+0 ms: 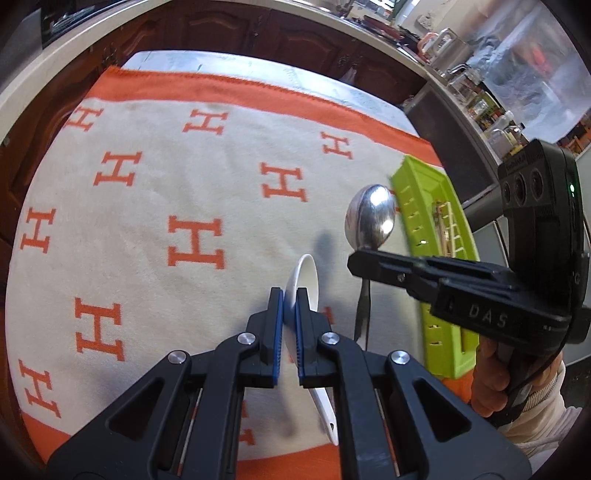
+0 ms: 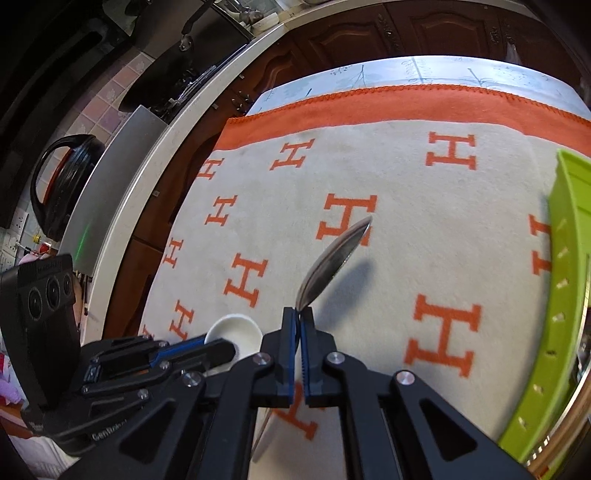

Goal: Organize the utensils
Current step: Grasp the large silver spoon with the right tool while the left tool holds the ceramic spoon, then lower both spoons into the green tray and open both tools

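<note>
My left gripper (image 1: 290,295) is shut on a white ceramic spoon (image 1: 304,280), bowl pointing forward, handle running back under the fingers. It also shows in the right wrist view (image 2: 234,330) at lower left. My right gripper (image 2: 300,314) is shut on the neck of a metal spoon (image 2: 334,262), bowl raised above the cloth. In the left wrist view the metal spoon (image 1: 370,216) is held up beside the green utensil tray (image 1: 413,199). The tray (image 2: 565,258) lies at the right edge of the right wrist view.
A cream blanket with orange H letters (image 1: 166,206) covers the table. Some utensils lie inside the green tray (image 1: 443,229). Dark wooden cabinets (image 1: 258,33) and a counter with jars (image 1: 476,99) stand beyond the table. A black pan (image 2: 61,181) is at far left.
</note>
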`<action>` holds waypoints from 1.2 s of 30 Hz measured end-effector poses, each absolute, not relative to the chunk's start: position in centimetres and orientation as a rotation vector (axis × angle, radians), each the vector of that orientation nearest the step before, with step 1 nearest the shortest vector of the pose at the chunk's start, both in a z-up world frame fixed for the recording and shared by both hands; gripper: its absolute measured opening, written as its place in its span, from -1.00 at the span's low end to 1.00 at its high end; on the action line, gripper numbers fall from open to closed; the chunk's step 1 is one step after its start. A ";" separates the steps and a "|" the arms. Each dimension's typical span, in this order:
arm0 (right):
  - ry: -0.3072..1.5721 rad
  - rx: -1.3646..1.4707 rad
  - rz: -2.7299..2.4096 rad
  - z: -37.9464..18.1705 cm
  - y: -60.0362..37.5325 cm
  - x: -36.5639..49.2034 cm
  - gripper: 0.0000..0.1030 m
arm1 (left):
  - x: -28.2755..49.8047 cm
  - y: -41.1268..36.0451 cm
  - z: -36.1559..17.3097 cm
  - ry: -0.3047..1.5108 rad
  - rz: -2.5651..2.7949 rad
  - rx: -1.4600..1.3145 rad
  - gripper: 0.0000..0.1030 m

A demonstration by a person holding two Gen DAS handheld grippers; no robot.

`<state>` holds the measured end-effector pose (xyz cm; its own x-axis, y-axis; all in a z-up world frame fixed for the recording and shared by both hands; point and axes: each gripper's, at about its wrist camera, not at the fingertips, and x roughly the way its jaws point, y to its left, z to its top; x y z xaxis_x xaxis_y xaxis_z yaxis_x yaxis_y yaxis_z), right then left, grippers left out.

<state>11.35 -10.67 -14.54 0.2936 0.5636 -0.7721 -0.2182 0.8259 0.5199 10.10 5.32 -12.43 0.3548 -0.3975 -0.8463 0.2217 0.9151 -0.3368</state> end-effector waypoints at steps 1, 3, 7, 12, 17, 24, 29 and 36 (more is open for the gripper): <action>1.158 0.342 0.534 -14.1 -11.0 10.9 -0.96 | 9.9 4.9 -12.1 1.137 -0.411 -0.168 -0.93; 1.151 0.335 0.529 -13.5 -11.3 10.1 -0.96 | 9.4 4.1 -11.4 1.129 -0.424 -0.150 -0.93; 1.143 0.319 0.506 -12.4 -12.3 8.5 -0.96 | 8.3 2.0 -10.0 1.111 -0.452 -0.102 -0.93; 1.116 0.306 0.467 -10.5 -14.3 6.1 -0.96 | 7.3 -1.9 -7.9 1.089 -0.494 -0.030 -0.93; 1.066 0.288 0.411 -7.9 -17.7 4.0 -0.96 | 6.7 -6.4 -5.6 1.061 -0.543 0.026 -0.93; 0.977 0.230 0.285 -3.8 -23.9 2.7 -0.96 | 7.0 -12.9 -3.6 1.041 -0.594 0.090 -0.93; 0.956 0.158 0.195 -2.9 -27.3 2.9 -0.96 | 8.0 -16.5 -3.6 1.044 -0.588 0.111 -0.93; 0.998 0.103 0.170 -5.0 -29.0 4.8 -0.96 | 10.5 -18.8 -7.4 1.112 -0.518 0.126 -0.93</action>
<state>4.78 -29.02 -4.96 0.5304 0.1898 -0.8263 -0.0952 0.9818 0.1643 10.47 -18.78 -7.44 0.3382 -0.3347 -0.8795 0.4582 0.8749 -0.1567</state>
